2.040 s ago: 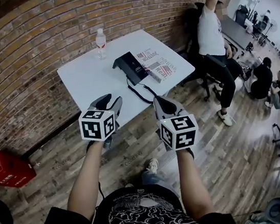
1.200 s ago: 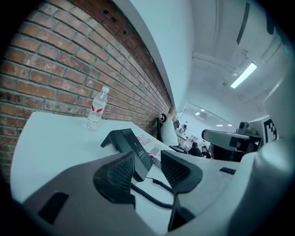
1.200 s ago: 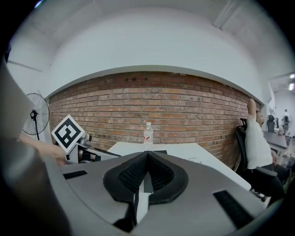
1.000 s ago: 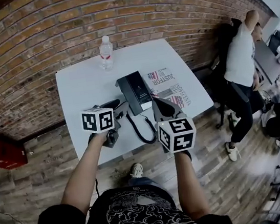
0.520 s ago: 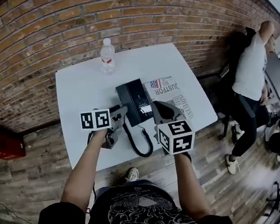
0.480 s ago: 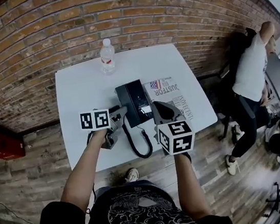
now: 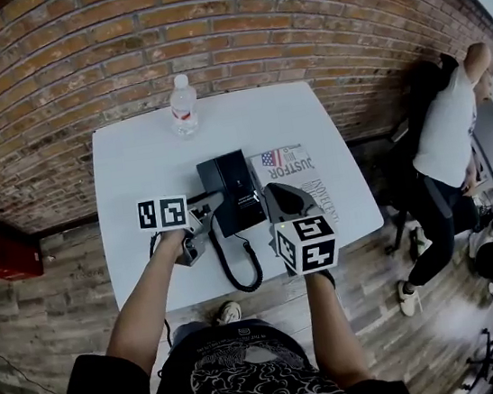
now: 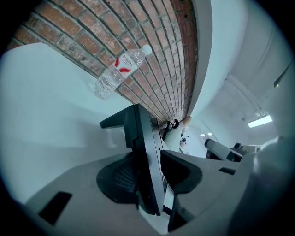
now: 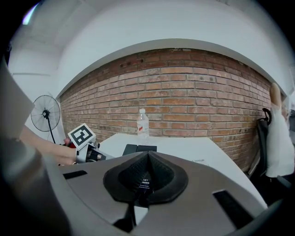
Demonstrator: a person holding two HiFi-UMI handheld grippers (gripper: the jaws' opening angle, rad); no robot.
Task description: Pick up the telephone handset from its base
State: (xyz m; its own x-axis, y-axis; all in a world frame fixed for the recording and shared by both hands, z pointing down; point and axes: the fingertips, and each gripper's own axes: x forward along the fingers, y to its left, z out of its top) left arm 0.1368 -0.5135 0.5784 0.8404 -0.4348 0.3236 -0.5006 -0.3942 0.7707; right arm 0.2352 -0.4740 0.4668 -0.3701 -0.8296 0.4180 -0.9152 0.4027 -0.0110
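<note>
Left gripper [image 7: 201, 212] now pinching handset [image 8: 144, 152], right gripper [image 9: 146, 177] closed

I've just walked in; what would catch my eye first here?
A black telephone sits in the middle of a white table against a brick wall, with the left gripper closed on its handset. A water bottle stands at the table's far edge, by the wall.
</note>
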